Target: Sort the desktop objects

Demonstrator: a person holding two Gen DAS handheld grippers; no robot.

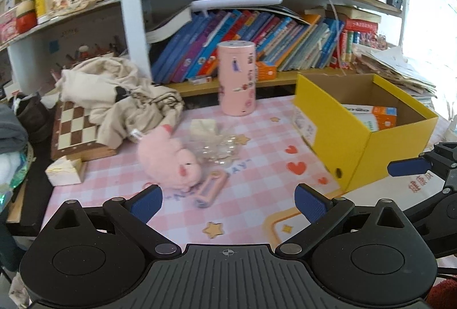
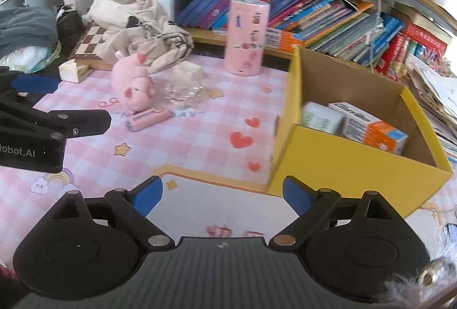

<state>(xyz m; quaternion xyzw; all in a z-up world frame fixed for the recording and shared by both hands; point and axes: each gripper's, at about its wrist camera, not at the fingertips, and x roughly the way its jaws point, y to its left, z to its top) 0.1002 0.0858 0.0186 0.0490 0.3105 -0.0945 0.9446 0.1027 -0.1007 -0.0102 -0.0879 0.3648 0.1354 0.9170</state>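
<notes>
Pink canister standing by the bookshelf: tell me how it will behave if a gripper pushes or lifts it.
The pink canister stands tall and narrow, so a push near its top would probably tip it. It is round, so once down it would likely roll across the mat. Its smooth sides look stiff and may slip in a loose hold.

Pink checked desk mat [image 1: 251, 211], yellow box [image 1: 351, 149], plush pig [image 1: 171, 163], pink canister [image 1: 236, 77], chessboard [image 1: 74, 131]
</notes>
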